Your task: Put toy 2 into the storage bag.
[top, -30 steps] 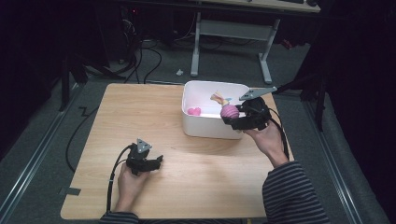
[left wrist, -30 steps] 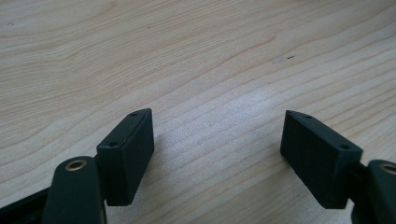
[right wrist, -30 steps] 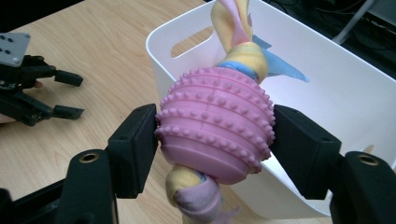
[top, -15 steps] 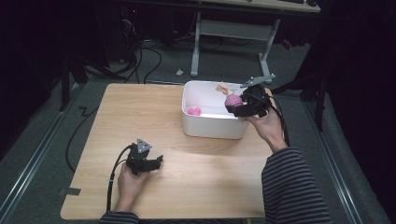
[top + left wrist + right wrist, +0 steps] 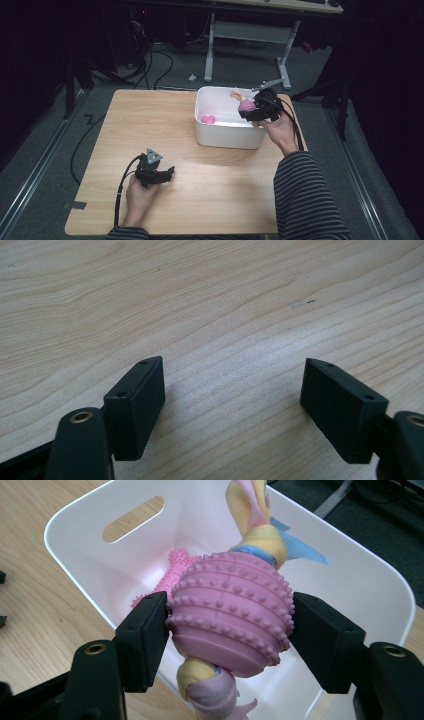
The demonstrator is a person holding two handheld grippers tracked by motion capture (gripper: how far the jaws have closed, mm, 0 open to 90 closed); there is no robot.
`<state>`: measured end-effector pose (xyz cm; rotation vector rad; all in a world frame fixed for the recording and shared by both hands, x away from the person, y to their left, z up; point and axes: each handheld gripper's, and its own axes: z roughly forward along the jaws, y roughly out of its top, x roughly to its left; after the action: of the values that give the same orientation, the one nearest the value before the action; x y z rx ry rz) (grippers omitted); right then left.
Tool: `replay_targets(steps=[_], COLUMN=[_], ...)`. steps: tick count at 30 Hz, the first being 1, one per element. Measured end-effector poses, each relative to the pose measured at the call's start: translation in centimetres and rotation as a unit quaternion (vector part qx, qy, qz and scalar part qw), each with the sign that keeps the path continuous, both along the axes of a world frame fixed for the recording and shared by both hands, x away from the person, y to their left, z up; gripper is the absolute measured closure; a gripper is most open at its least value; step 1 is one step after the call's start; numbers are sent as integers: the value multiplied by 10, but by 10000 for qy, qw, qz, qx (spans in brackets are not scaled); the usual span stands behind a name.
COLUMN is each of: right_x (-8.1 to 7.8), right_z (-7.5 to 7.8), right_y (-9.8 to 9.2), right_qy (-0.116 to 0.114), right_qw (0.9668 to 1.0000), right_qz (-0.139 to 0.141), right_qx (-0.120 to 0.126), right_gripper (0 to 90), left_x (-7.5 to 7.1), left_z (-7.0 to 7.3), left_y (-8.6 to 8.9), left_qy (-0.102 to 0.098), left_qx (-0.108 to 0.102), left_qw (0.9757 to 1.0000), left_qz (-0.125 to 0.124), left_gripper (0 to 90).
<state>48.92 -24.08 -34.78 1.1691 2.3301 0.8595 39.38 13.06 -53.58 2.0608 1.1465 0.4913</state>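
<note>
My right tongs (image 5: 230, 630) clench the studded pink ball (image 5: 231, 611) over the white bin (image 5: 227, 135); its trailing cloth tail could perhaps snag the rim. My left tongs (image 5: 232, 400) rest released on the desk (image 5: 150, 300).

Wide bare wood is offered across the left and lower middle of the table (image 5: 150, 125) in the high view, broken only by the left gripper (image 5: 167, 174) resting at lower left, its jaws spread apart over bare wood. The upper right is blocked by the white bin (image 5: 225, 137). Its opening is partly taken up by the right gripper (image 5: 248, 111), clamped on a pink studded ball (image 5: 231, 610), and by a small pink toy (image 5: 207, 119) on the floor.
</note>
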Motion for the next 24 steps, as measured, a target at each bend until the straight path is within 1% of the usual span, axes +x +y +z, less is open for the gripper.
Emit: replay_targets(steps=[11,12,18,24], right_x=[10,11,11,10], right_z=[-15,-16,-19,-22], right_y=[10,10,15,18], right_qy=[215,213,338,404], right_qw=[9997,9997,9993,9987], right_qz=[58,96,175,288], right_qx=[-63,-74,-43,-90], right_gripper=[336,336,335,332], left_x=[0,0,0,0], left_z=[0,0,0,0], left_y=[0,0,0,0], left_qy=[1,2,2,2], left_qx=[2,3,1,-3], left_qw=[10000,10000,10000,10000], left_qz=[-3,-4,-2,0], left_gripper=[262,262,262,262])
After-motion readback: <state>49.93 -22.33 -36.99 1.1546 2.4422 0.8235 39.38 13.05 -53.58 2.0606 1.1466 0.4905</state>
